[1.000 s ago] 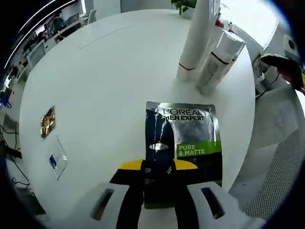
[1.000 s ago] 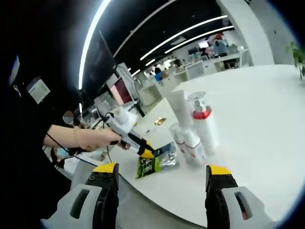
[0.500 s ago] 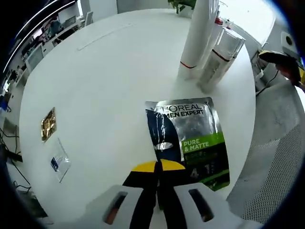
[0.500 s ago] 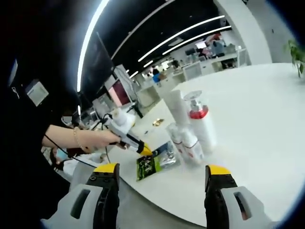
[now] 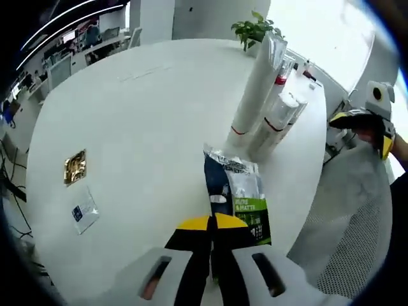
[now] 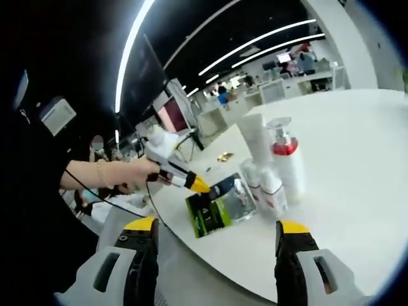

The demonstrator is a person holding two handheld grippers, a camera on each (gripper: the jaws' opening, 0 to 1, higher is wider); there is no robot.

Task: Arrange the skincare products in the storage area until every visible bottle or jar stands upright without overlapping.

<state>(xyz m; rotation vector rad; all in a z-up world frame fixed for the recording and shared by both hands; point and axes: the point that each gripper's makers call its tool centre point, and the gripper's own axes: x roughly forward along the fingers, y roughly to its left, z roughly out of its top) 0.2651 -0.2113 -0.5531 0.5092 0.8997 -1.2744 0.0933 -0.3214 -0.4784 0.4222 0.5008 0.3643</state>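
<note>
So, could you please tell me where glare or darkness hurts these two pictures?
Left gripper view: window light bleaches the round white table's far edge, and the silver-green foil sachet glints. Right gripper view: the left side falls into near-black shadow, with bright ceiling strip lights streaking above.

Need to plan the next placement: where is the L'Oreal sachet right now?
In the left gripper view, the sachet is pinched in the left gripper, its far end beside the standing white tubes near the table's edge.
</note>
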